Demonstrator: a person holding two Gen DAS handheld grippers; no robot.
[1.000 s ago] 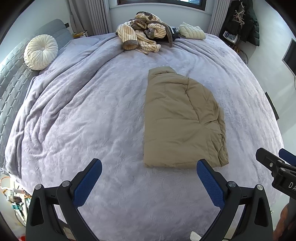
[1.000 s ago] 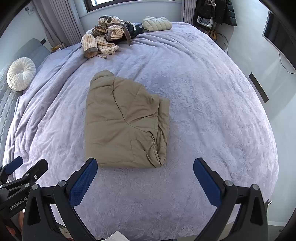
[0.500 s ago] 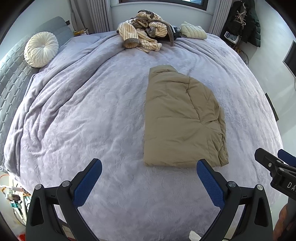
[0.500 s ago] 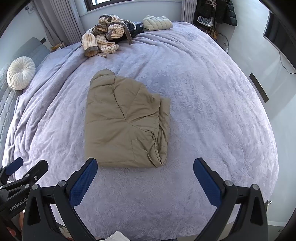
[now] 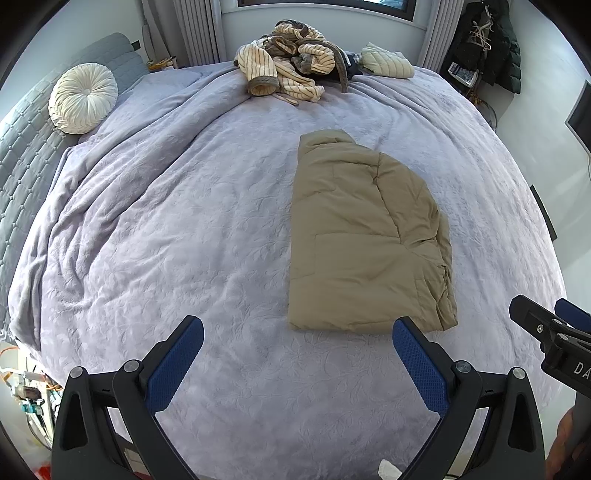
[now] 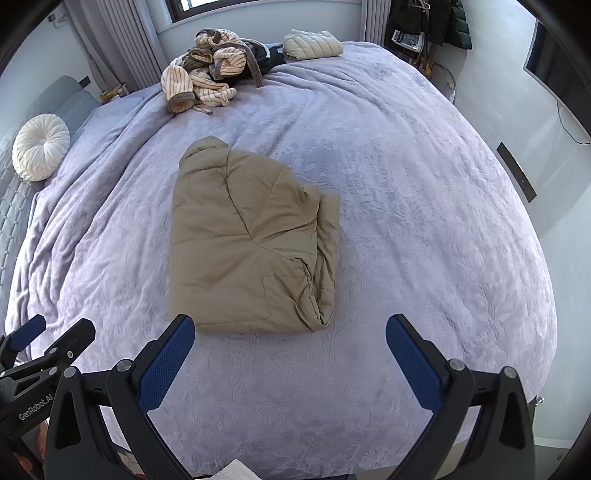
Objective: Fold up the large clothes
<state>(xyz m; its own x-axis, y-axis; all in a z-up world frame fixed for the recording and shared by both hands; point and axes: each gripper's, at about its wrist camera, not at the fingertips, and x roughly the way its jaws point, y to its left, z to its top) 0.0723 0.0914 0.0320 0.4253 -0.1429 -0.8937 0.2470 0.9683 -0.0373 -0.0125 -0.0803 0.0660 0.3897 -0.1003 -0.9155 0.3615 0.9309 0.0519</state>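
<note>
Left gripper (image 5: 297, 358) and right gripper (image 6: 290, 356) are hanging released, grasping nothing; tan jacket (image 6: 251, 240) is lying folded just ahead, apparently awaiting another fold.

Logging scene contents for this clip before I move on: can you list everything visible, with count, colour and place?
Folded jacket: one, tan, middle of the bed.
Bedspread: one, lilac, covering the bed.
Pile of clothes: one heap, cream-striped and brown, far edge of the bed.
Folded quilted garment: one, pale cream, far edge, right of the pile.
Round cushion: one, white, far left by the grey headboard.
Dark coats: hanging, far right corner.
Curtains: grey, beside the window.
Left gripper: black with blue pads, open, near edge.
Right gripper: same colours, open, near edge.
</note>
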